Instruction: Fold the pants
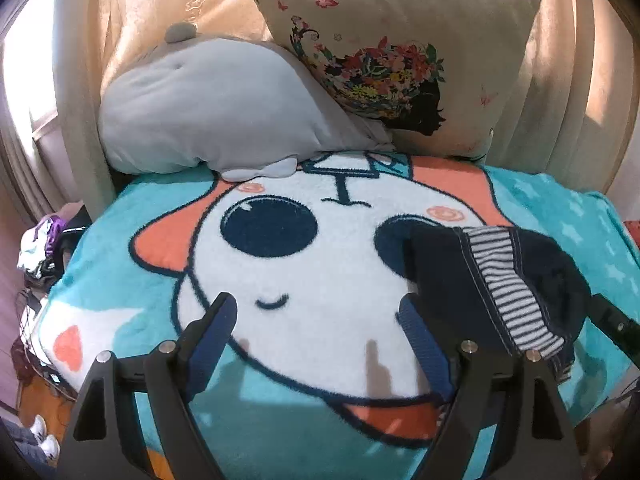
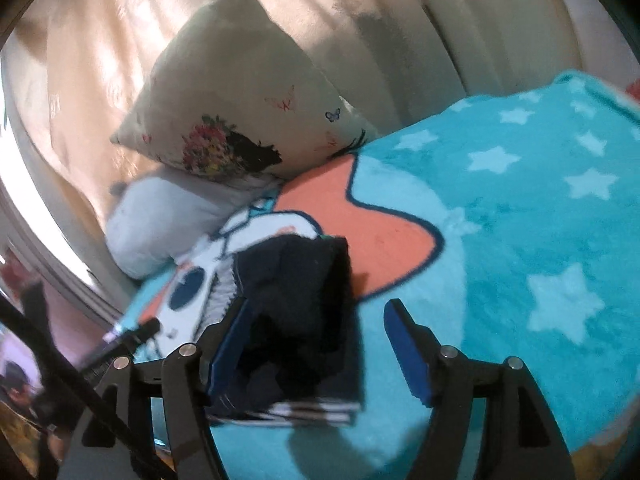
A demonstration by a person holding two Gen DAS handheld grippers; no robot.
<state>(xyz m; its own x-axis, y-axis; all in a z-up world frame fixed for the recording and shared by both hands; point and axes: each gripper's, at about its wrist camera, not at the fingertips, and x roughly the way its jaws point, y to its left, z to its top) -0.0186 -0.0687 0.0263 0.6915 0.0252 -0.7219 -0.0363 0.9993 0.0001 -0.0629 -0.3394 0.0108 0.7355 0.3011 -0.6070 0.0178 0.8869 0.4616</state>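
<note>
Left claw (image 1: 316,328) agape, empty | right claw (image 2: 316,332) parted, loose round folded pants (image 2: 296,312) | pants right of left claw, nearer right claw, lying near-to-far on blanket (image 2: 520,208)

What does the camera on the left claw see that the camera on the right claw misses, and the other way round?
Only the left view shows the cartoon face's shut eye and a heart on the blanket. Only the right view shows the blanket's big white stars. Both show the dark folded pants with striped lining, the flower-print pillow, the grey plush cushion and the teal blanket.
</note>
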